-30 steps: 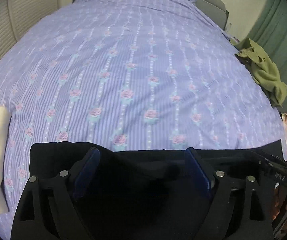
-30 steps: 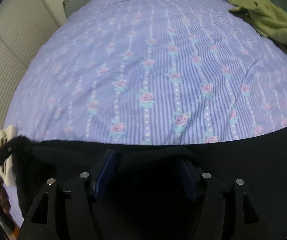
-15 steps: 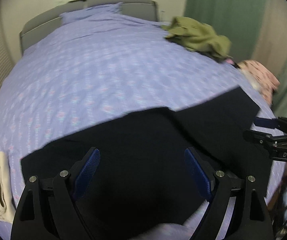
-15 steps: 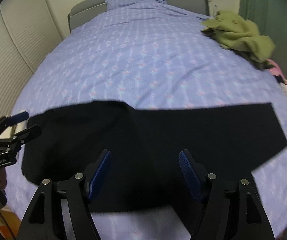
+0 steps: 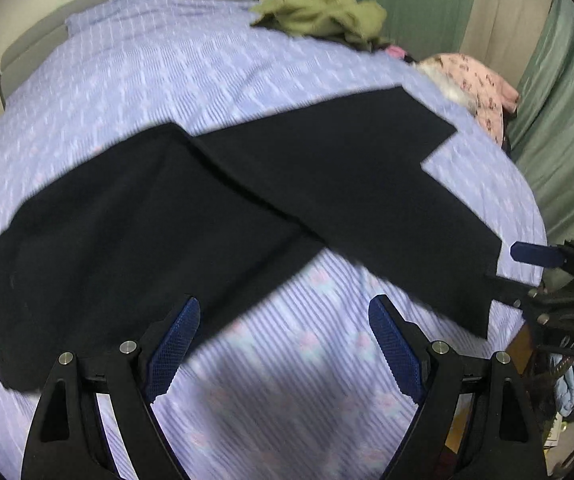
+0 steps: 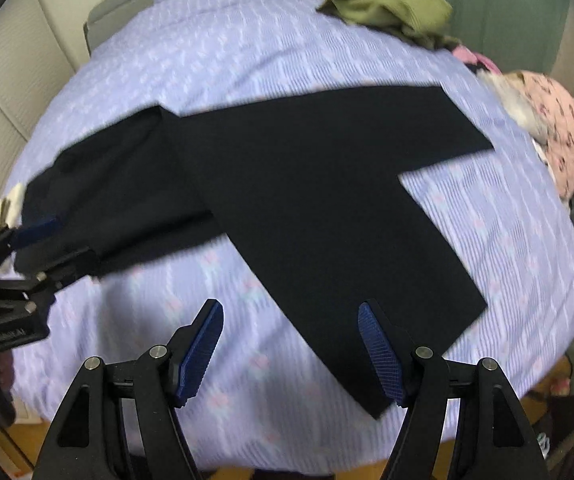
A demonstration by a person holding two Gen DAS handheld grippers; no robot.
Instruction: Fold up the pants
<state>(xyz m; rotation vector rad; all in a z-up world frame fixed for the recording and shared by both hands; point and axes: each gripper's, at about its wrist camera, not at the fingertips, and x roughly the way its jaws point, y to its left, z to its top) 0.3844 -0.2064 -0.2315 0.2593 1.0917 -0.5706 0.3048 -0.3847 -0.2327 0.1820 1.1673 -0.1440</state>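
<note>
Black pants [image 5: 207,208] lie spread flat on the bed, waist to the left, two legs fanning out to the right [image 6: 327,184]. My left gripper [image 5: 283,320] is open and empty, above the bed near the front edge of the waist part. My right gripper [image 6: 291,324] is open and empty, just in front of the nearer leg's hem. The left gripper also shows at the left edge of the right wrist view [image 6: 43,240], near the waistband. The right gripper shows at the right edge of the left wrist view [image 5: 527,268], beside the leg hem.
The bed has a purple striped floral sheet [image 5: 287,392]. A green garment pile [image 6: 387,4] lies at the far right corner. A pink floral garment [image 6: 555,128] lies at the right edge. A cream folded cloth [image 6: 7,208] lies at the left edge. Green curtains [image 5: 567,100] hang on the right.
Both grippers have pulled back from the pants and up. The pants, which filled the space between the jaws a second ago, now lie released and spread on the bed.
</note>
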